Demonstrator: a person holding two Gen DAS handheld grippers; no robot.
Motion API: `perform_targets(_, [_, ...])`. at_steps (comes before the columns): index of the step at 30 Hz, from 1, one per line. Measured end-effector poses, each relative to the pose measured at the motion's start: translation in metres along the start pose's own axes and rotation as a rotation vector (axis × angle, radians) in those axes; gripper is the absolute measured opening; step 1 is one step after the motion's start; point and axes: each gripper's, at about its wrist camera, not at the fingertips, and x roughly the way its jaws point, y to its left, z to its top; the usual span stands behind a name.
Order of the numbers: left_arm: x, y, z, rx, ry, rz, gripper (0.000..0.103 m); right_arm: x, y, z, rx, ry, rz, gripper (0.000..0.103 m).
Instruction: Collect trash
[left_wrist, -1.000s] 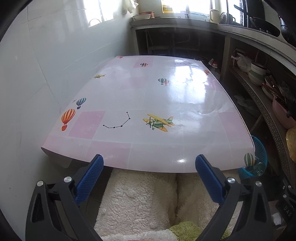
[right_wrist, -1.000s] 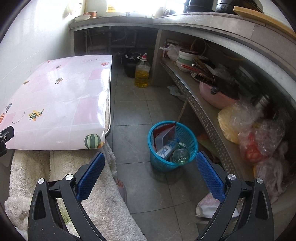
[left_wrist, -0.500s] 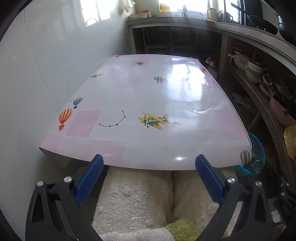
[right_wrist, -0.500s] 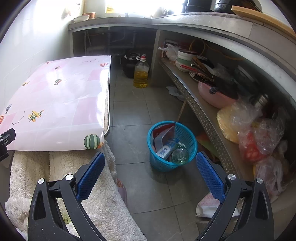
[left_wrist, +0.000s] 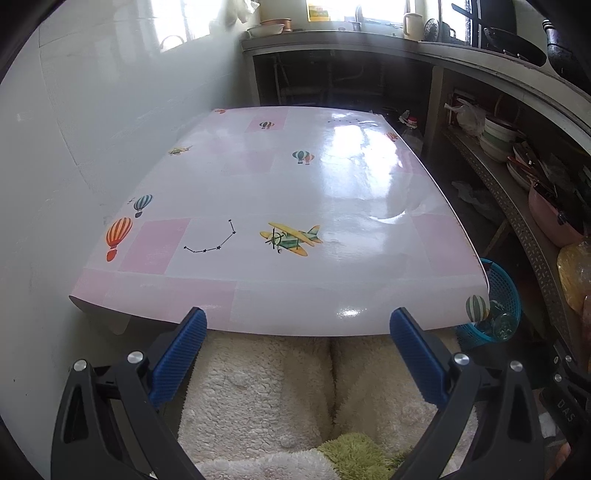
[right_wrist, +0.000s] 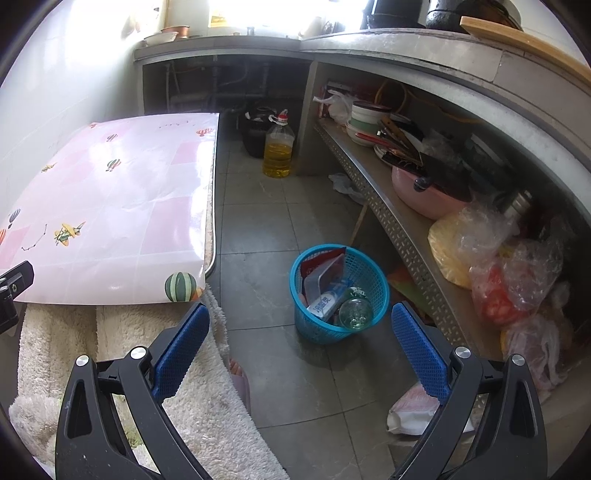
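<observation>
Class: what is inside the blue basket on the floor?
The blue basket holds a clear bottle, a labelled white bottle and red-and-grey packaging. Anything beneath them is hidden.

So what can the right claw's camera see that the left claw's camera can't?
Only the right view shows the yellow oil bottle on the grey tiled floor, and the clear plastic bottle and packaging inside the blue plastic basket.

Only the left view shows the tablecloth's orange striped balloon print by the white wall.

Both show the pink patterned tablecloth, the fluffy cream fabric, the pink basin and part of the basket. Both claws, left and right, are open and hold nothing.
</observation>
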Motion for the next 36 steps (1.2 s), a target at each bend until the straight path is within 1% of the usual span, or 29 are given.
perform_targets(36, [0.0018,0.0033,0.0006,-0.011,0.014,0.002,0.097,-0.0019,0.0012,0.0021,-0.003,-0.004,-0.005,0.095])
